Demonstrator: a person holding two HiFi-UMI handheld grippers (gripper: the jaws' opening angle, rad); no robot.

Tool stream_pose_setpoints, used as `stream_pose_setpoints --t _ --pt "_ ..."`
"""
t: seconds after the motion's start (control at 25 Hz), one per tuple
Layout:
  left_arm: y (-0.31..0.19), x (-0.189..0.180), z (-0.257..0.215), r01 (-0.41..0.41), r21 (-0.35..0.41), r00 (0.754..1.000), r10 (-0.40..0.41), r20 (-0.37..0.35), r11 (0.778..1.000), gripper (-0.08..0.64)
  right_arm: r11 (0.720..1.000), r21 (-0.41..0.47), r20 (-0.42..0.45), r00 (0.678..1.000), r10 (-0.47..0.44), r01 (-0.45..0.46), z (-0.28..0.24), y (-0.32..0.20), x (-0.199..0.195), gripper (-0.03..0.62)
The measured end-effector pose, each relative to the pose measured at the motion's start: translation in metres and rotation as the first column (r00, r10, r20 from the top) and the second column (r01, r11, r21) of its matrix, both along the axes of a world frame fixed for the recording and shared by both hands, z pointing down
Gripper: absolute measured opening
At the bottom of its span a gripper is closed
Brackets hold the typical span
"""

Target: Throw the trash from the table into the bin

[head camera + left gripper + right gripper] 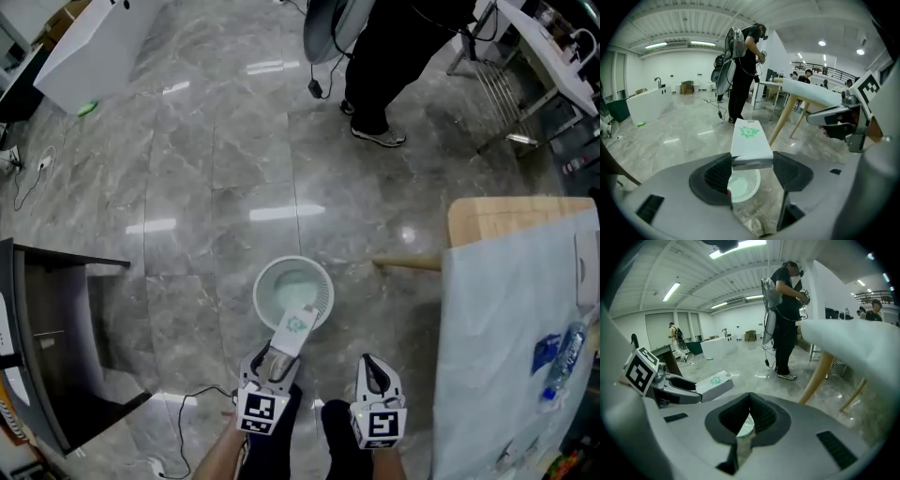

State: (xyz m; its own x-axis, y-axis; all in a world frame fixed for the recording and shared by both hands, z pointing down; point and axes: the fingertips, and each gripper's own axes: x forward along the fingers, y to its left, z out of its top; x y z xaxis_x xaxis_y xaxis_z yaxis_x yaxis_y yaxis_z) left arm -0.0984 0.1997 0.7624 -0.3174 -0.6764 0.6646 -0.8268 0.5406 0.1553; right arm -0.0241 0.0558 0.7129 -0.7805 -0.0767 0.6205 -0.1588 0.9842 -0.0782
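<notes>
Near end of the white cardboard carton with green print [296,328] is buried between the left gripper [273,359] jaws. The print is too small to read. The carton also covers part of the near rim of the white round mesh bin [263,281].

Left gripper view: the bin [740,183] sits mostly behind the jaws and carton.

Right gripper view: only a sliver of bin [746,426] shows below the closed jaws of the right gripper [750,408].

Table with pale cloth [497,319] is cut off at the right and bottom edges. Clear plastic bottle [565,356] on it has an unreadable label. The blue item [545,354] beside it can't be identified.

Person in black clothes [394,56] is cut off above the waist by the top edge.
</notes>
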Motion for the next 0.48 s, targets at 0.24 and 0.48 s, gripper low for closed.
stream_pose_setpoints --t 0.24,0.48 --pt "0.015 0.002 0.075 0.019 -0.020 0.999 -0.020 -0.039 1.000 0.285 0.999 -0.026 -0.019 1.000 0.020 -0.021 0.061 0.009 0.005 0.006" --pt "0.021 -0.004 0.127 0.034 -0.039 0.998 -0.036 -0.056 0.999 0.285 0.999 -0.050 -0.075 0.997 -0.004 0.000 0.116 0.021 0.017 0.006"
